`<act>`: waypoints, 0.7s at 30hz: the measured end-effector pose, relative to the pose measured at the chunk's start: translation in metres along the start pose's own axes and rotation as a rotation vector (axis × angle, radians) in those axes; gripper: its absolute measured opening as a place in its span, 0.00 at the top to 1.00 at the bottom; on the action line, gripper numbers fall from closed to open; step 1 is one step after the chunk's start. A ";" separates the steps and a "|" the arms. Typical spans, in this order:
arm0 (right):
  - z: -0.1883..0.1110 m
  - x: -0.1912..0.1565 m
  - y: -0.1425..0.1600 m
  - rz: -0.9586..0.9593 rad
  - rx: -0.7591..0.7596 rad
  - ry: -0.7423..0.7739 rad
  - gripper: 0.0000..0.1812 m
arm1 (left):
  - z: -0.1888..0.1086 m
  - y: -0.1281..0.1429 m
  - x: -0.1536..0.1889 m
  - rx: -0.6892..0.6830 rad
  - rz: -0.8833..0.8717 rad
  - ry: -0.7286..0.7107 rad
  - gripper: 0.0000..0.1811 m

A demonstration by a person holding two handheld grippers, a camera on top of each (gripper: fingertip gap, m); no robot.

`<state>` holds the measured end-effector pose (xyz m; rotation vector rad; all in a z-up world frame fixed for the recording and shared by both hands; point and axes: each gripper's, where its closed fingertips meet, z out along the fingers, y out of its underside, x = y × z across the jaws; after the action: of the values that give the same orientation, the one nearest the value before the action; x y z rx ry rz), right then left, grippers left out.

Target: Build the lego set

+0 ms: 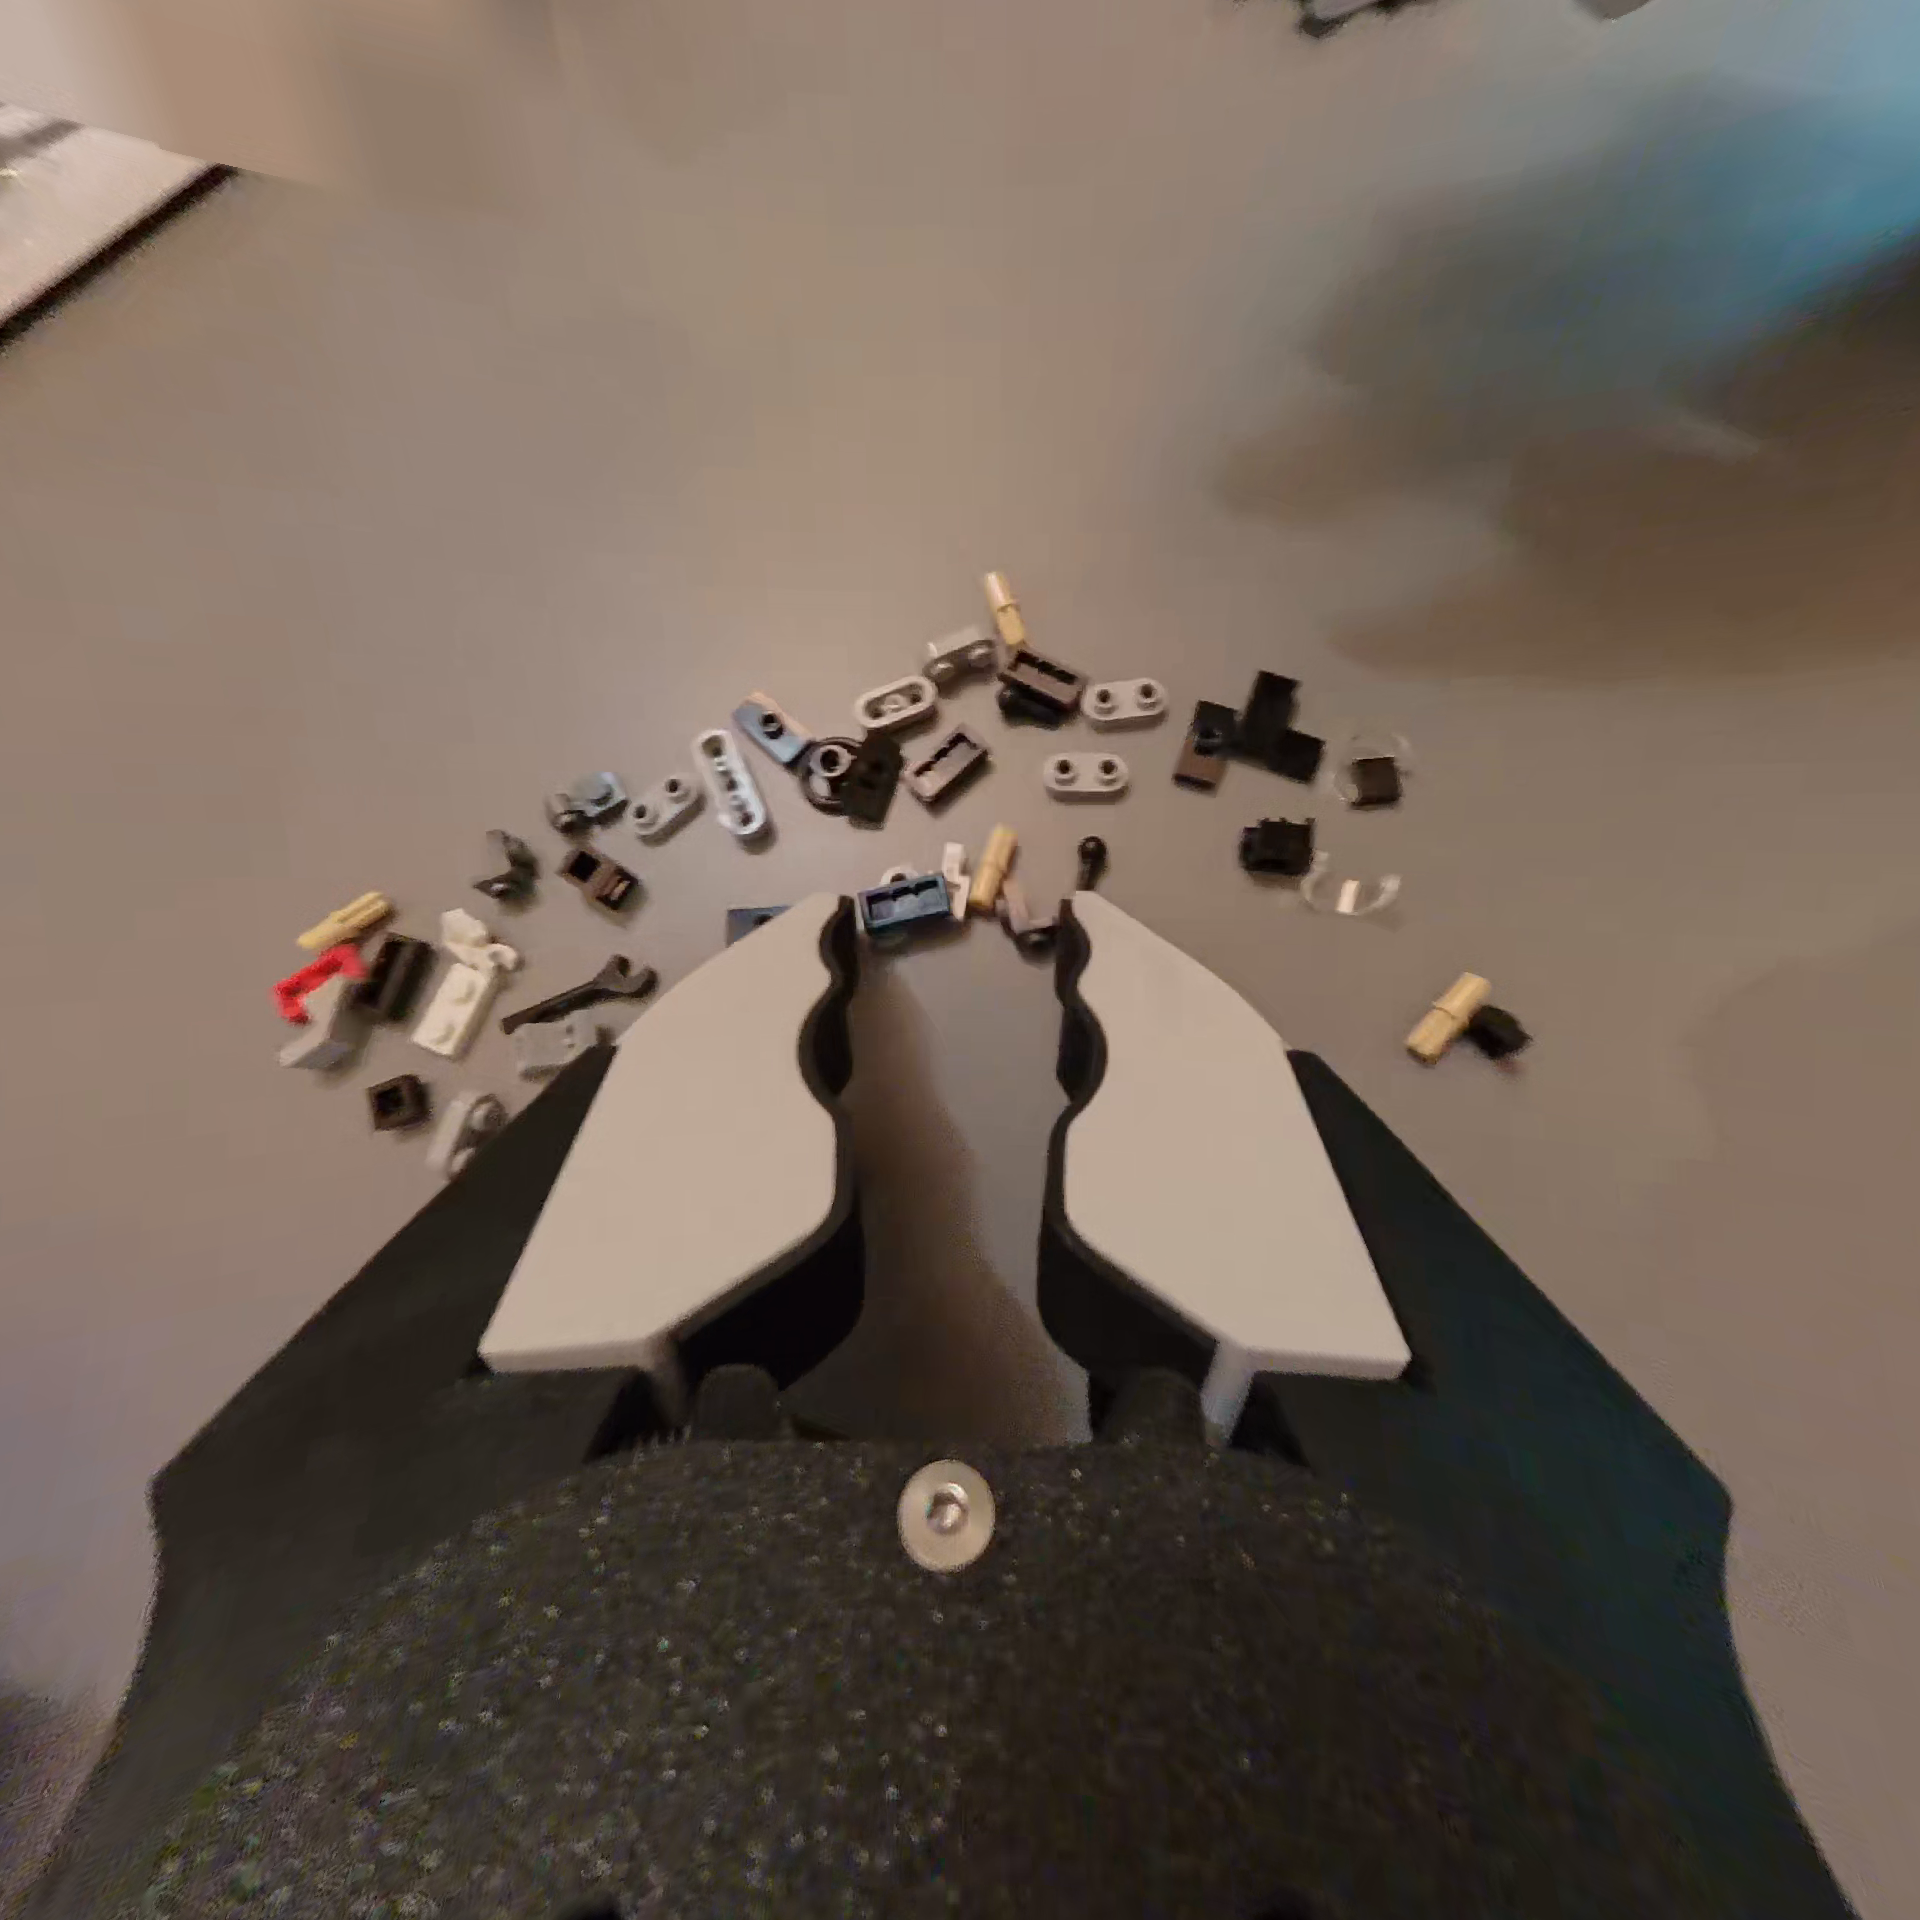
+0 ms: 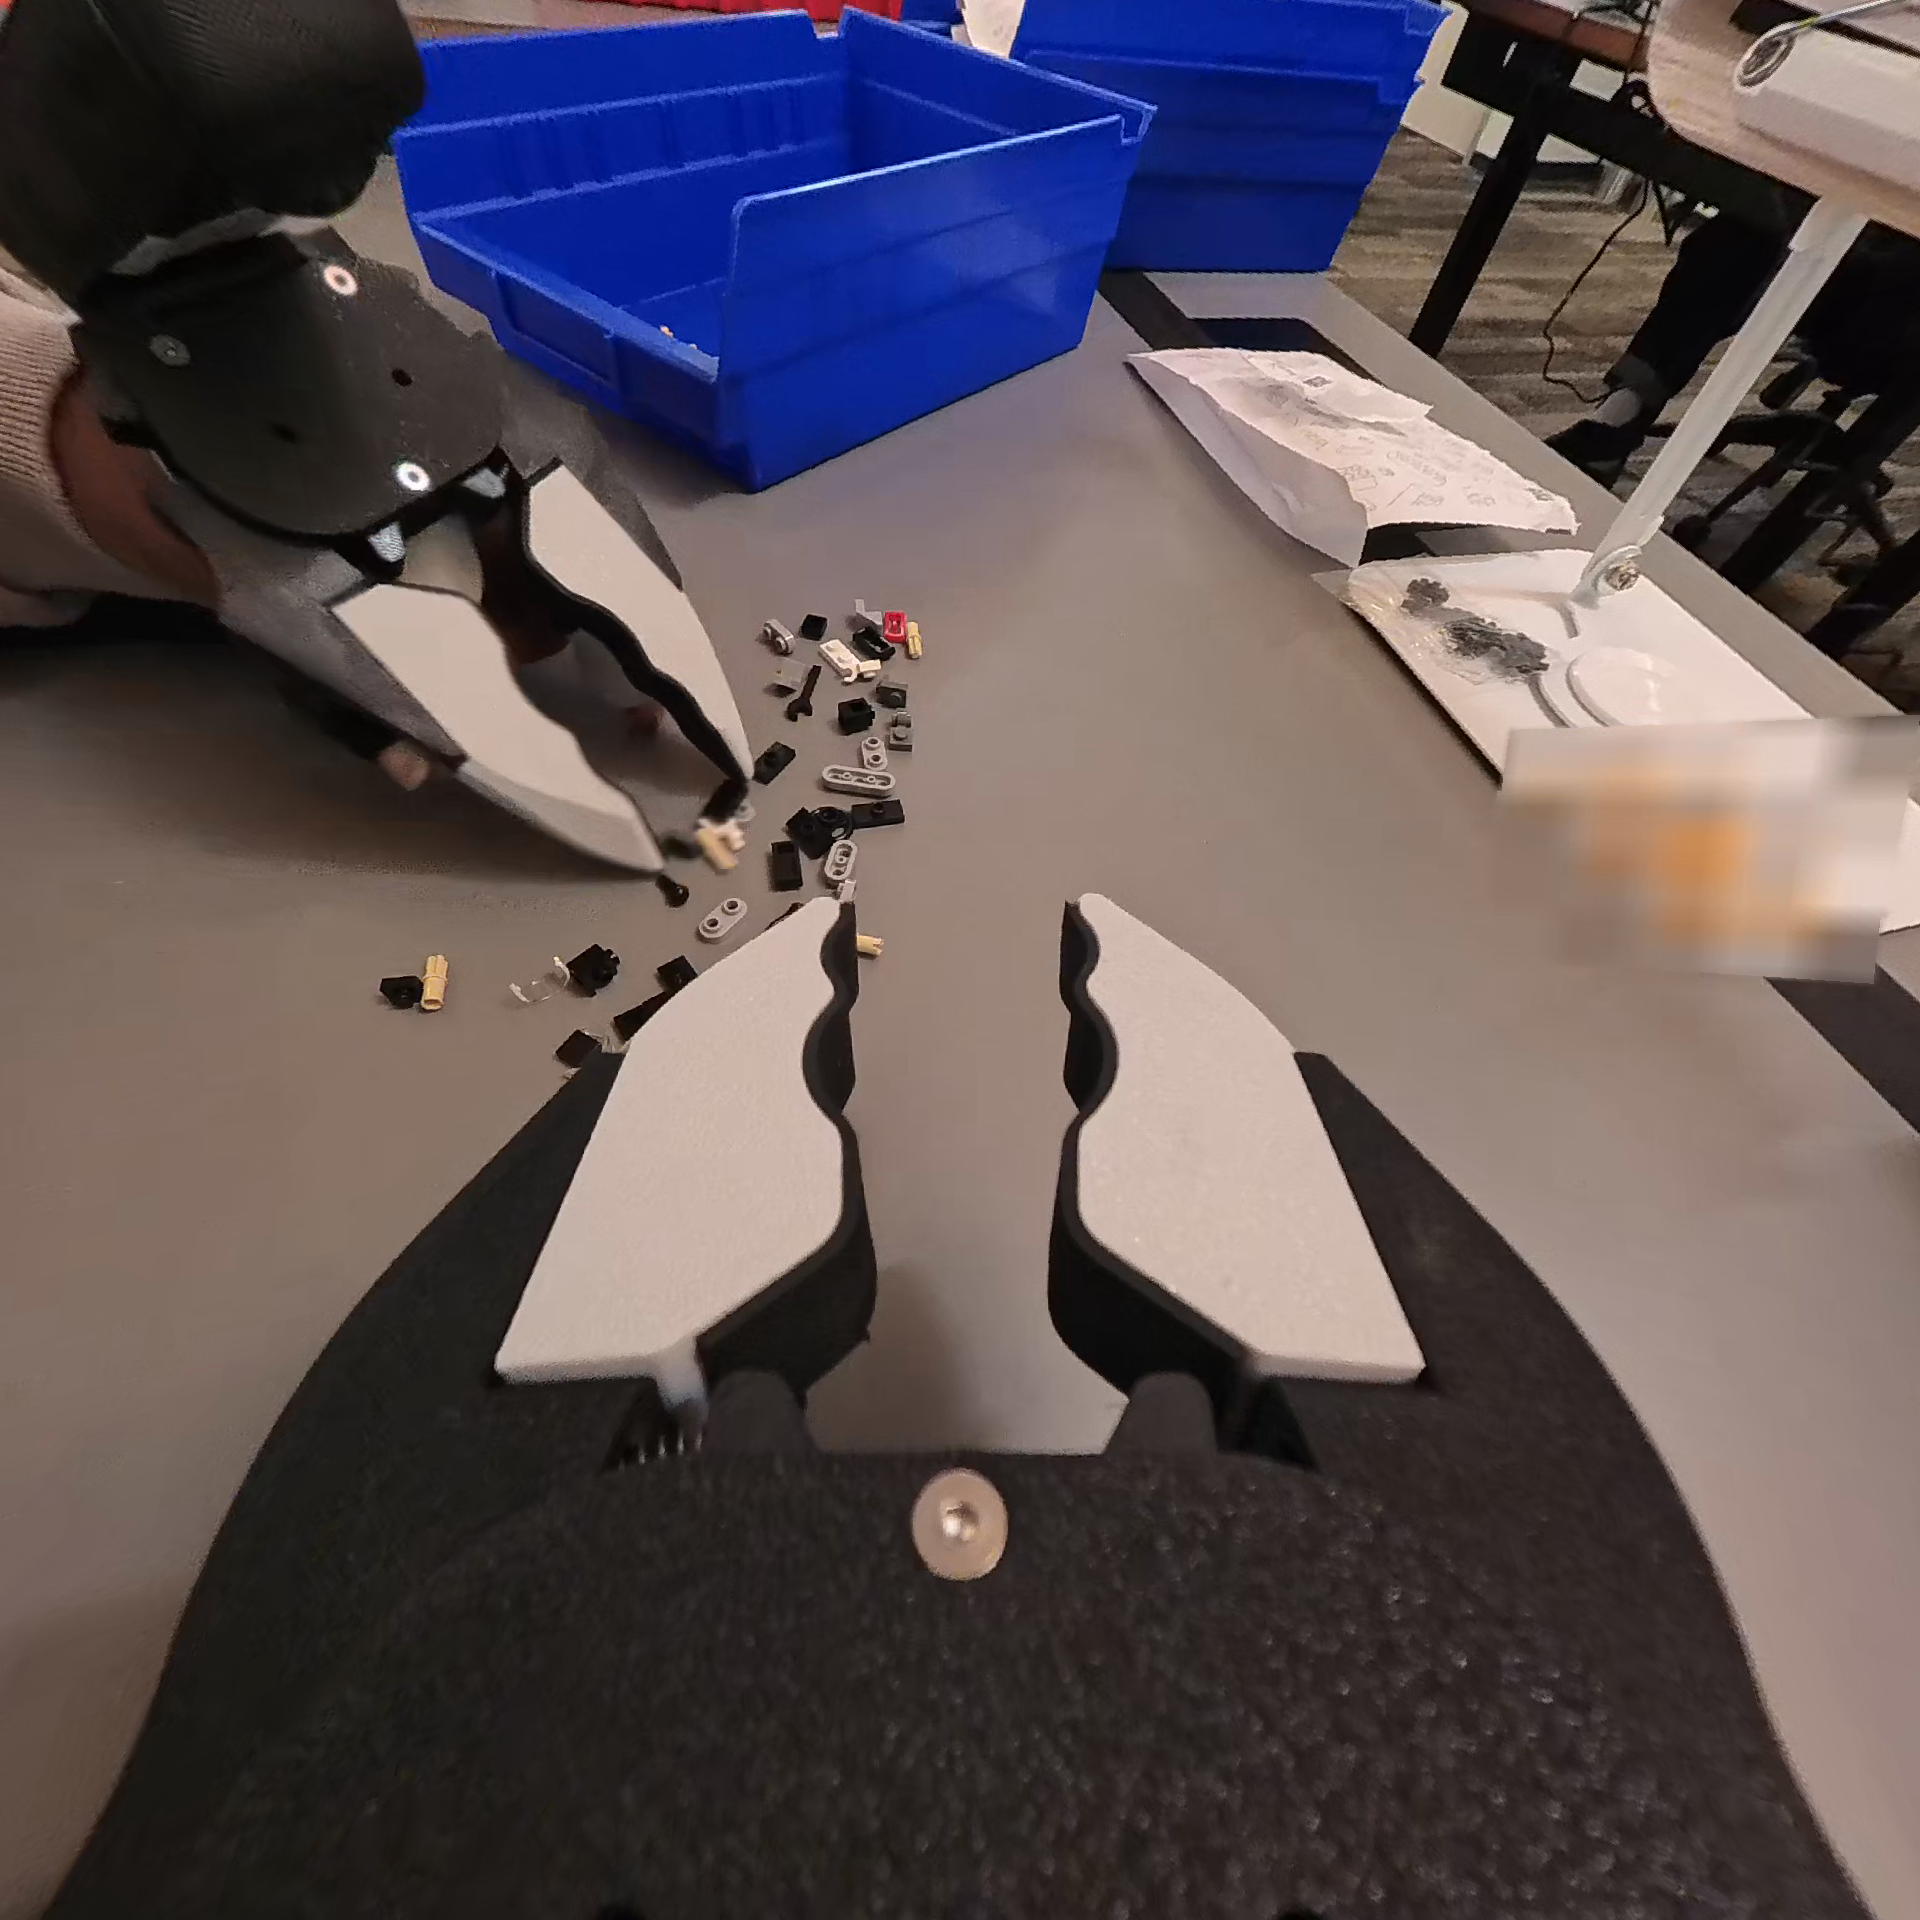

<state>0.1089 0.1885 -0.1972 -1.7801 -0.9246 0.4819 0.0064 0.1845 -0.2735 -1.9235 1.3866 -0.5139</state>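
Observation:
Many small lego pieces [image 1: 935,769] in black, grey, white, tan and red lie scattered on the grey table [image 1: 727,416]. My left gripper [image 1: 961,914] is open, tips low among the pieces, with a dark blue brick [image 1: 902,906] at its left fingertip and a tan pin [image 1: 992,862] just beyond. In the right wrist view the left gripper [image 2: 707,821] reaches in from the left, tips at the pile [image 2: 831,748]. My right gripper [image 2: 961,914] is open and empty, just right of the pile's near end.
Blue plastic bins [image 2: 790,239] stand at the back of the table. A torn white paper bag [image 2: 1340,447], a clear bag of dark parts [image 2: 1475,634] and a white lamp base [image 2: 1621,665] lie at the right. The table edge runs along the right. The grippers' ends are close to 12 centimeters from one another. The white lamp base [image 2: 1621,665] is about equally far from each gripper, around 35 centimeters.

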 end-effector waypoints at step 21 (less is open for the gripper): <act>-0.001 0.001 0.000 0.005 0.002 0.001 0.79 | -0.003 0.004 -0.111 -0.030 -0.105 -0.312 0.87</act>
<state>0.1104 0.1880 -0.1968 -1.7809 -0.9188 0.4846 -0.0367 0.2868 -0.2658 -2.0080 1.1038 -0.2284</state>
